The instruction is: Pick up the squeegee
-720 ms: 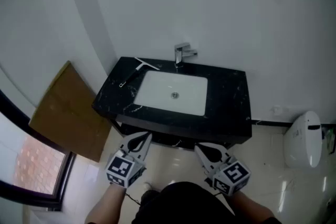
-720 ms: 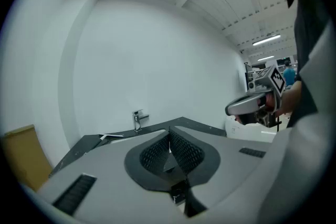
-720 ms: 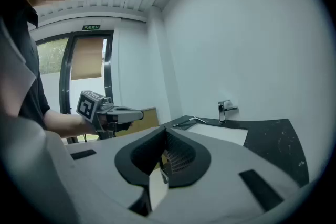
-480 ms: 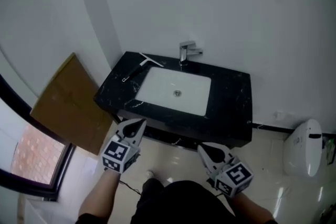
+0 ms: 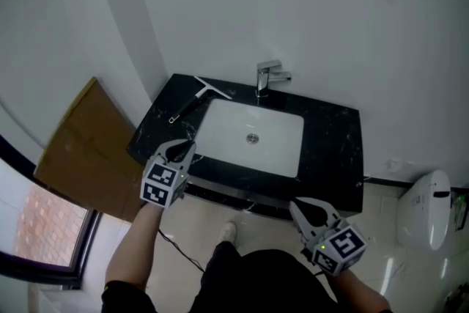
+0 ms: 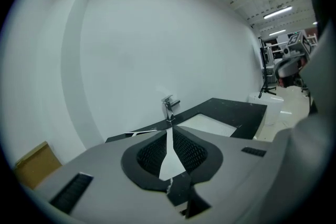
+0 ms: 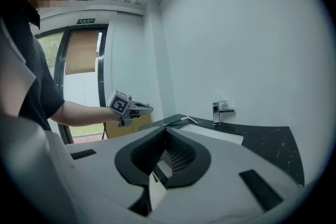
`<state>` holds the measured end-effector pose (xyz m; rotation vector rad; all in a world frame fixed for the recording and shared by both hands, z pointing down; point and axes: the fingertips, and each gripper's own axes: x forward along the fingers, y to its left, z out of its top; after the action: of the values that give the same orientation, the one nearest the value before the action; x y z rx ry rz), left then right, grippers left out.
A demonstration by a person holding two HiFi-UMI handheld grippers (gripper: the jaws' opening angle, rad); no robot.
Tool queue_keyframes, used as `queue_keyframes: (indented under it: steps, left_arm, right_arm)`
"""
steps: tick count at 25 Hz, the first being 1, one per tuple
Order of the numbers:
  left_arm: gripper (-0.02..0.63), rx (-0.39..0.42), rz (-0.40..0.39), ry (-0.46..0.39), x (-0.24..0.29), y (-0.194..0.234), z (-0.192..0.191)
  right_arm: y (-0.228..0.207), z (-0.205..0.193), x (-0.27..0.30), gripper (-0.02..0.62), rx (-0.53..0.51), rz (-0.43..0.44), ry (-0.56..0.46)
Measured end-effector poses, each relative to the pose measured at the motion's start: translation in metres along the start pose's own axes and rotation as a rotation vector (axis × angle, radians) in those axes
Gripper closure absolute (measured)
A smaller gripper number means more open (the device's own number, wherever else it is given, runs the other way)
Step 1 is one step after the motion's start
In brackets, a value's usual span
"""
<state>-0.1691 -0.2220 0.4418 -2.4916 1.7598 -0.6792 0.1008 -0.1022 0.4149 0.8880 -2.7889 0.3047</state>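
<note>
A white wall stands behind a black counter point(image 5: 333, 150), and a white basin point(image 5: 282, 139) is sunk in the middle of it. The faucet point(image 5: 265, 77) stands behind the basin, close to the wall. A brown board point(image 5: 80, 150) leans far left of the basin, on the floor.

The squeegee point(image 5: 192, 102) lies flat on the counter at the back left corner of the basin. Its blade is just left of the faucet, near the back edge of the basin. Its thin handle runs away from there to the left and to the front, along the left side of the basin.

My left tongs point(image 5: 189, 145) hang over the front left corner of the counter, left of the basin. They point toward the basin and a little downward. Their tips are together and nothing is between them. They are near the end of the squeegee handle but do not touch it.

My right tongs point(image 5: 294, 203) are in front of the basin, off the counter and above the floor, well apart from the squeegee. Their tips are also pressed together, and they grip nothing.
</note>
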Motion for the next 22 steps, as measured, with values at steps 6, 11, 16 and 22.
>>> queue_keyframes:
  steps: [6,11,16,22]
  left_arm:
    - [0.501,0.010,-0.036,0.063,0.082,0.086,-0.039]
    - [0.454,0.023,-0.092,0.135,0.159,0.145,-0.076]
    - [0.453,0.022,-0.121,0.184,0.225,0.182,-0.103]
    - [0.453,0.005,-0.157,0.229,0.276,0.194,-0.124]
  right_arm:
    - [-0.023,0.013,0.082,0.594,0.026,-0.059,0.030]
    - [-0.038,0.019,0.140,0.594,0.066,-0.139,0.053]
    - [-0.055,0.019,0.175,0.594,0.100,-0.200,0.075]
    - [-0.078,0.025,0.193,0.594,0.121,-0.259,0.079]
